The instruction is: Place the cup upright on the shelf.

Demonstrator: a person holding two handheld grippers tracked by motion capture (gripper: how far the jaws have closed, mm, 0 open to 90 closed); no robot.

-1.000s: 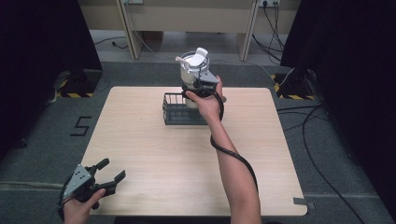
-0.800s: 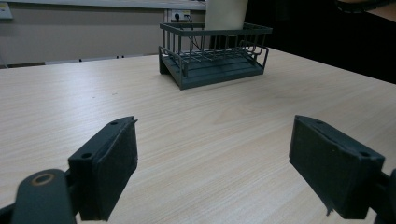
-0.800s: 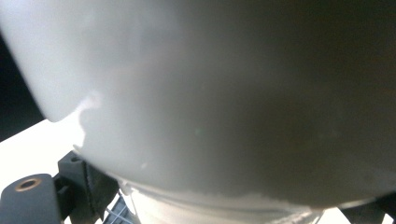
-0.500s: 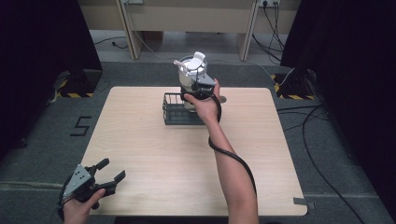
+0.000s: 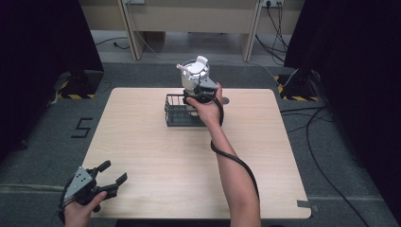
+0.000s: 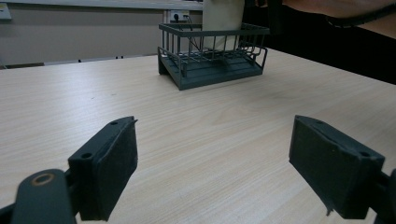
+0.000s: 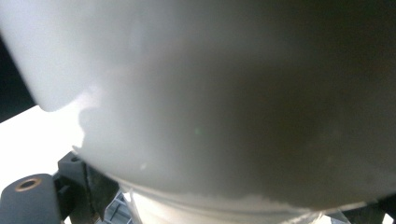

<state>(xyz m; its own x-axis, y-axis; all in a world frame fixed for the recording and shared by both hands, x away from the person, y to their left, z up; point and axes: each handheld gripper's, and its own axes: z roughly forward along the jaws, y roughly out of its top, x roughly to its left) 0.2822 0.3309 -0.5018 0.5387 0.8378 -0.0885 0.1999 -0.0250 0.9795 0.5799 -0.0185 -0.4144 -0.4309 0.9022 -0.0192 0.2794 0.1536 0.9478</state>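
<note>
The right gripper (image 5: 198, 92) is closed around a white lidded jug (image 5: 195, 75) held over the dark wire basket (image 5: 176, 111) at the surface's far side, a likely smooth, rigid, slippery body best gripped mid-wall, while the left gripper (image 5: 109, 179) rests wide open, empty.

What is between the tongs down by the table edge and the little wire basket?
Nothing but bare wooden table lies between the left tongs and the wire basket; the high view and left gripper view show it.
</note>
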